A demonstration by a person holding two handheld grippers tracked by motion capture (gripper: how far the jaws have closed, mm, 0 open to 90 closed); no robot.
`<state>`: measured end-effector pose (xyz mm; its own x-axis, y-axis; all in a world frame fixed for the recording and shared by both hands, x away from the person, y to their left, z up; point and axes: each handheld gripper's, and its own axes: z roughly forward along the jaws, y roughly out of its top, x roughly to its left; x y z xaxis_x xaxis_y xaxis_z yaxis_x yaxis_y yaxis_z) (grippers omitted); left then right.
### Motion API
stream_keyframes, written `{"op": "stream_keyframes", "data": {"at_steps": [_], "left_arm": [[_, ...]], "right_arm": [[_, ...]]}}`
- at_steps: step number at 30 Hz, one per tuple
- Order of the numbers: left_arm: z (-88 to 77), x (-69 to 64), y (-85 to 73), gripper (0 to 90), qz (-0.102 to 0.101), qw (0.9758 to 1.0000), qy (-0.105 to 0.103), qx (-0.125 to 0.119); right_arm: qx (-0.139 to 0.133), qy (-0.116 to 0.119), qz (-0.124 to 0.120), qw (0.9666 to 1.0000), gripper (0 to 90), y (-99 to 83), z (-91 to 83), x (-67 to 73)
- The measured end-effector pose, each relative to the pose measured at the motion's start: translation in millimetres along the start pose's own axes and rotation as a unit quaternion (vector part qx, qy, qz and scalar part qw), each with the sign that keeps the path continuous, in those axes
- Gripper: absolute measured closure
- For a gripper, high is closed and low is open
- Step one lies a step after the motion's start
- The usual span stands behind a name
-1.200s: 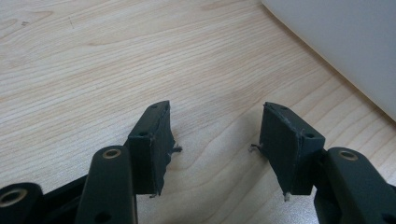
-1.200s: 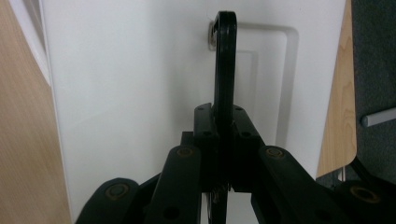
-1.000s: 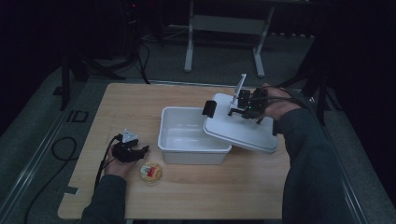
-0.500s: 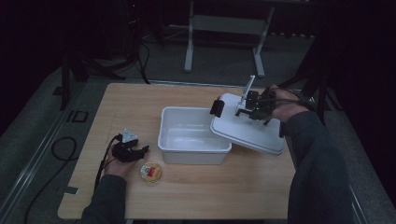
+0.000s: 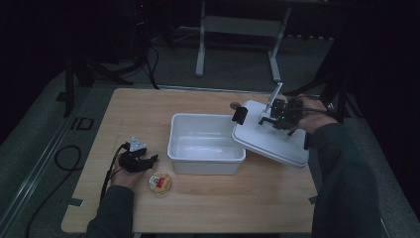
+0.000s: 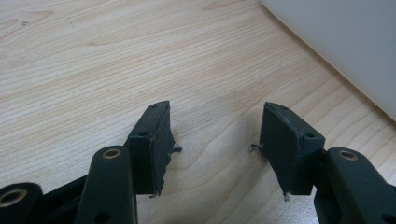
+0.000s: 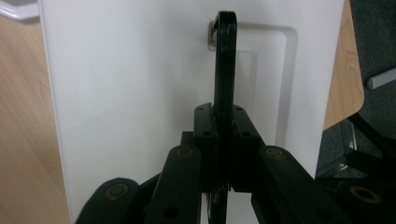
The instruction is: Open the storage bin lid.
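A white open bin (image 5: 205,167) stands at the middle of the wooden table. Its white lid (image 5: 270,141) lies tilted to the right of it, with the left edge near the bin's right rim. My right gripper (image 5: 277,117) is shut on the lid's thin black handle (image 7: 224,60), which stands up from the lid (image 7: 130,93) between the pads of the gripper (image 7: 223,126). My left gripper (image 5: 148,160) rests low at the table's left, open with nothing between its fingers (image 6: 215,144). The bin's wall (image 6: 341,42) shows beyond it.
A small round tub (image 5: 160,182) with a yellow and red top sits on the table just right of my left hand. A small round thing (image 5: 235,105) lies behind the bin. A metal stand (image 5: 200,49) is on the floor past the far edge.
My right gripper has carried the lid to the right, uncovering more of the bin's opening. The left gripper has stayed where it was.
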<state>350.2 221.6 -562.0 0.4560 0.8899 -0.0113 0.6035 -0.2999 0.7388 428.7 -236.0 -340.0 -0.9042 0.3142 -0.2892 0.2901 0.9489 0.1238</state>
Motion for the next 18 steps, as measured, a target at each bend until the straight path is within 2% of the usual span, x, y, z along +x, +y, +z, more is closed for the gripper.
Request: {"op": "stream_keyframes", "data": {"at_steps": [18], "left_arm": [[0.0,0.0,0.0,43.9,0.000,1.0000,0.000,0.000]], "right_arm": [[0.009,-0.002,0.031,0.9995,84.1,-25.0,1.9,-4.7]]}}
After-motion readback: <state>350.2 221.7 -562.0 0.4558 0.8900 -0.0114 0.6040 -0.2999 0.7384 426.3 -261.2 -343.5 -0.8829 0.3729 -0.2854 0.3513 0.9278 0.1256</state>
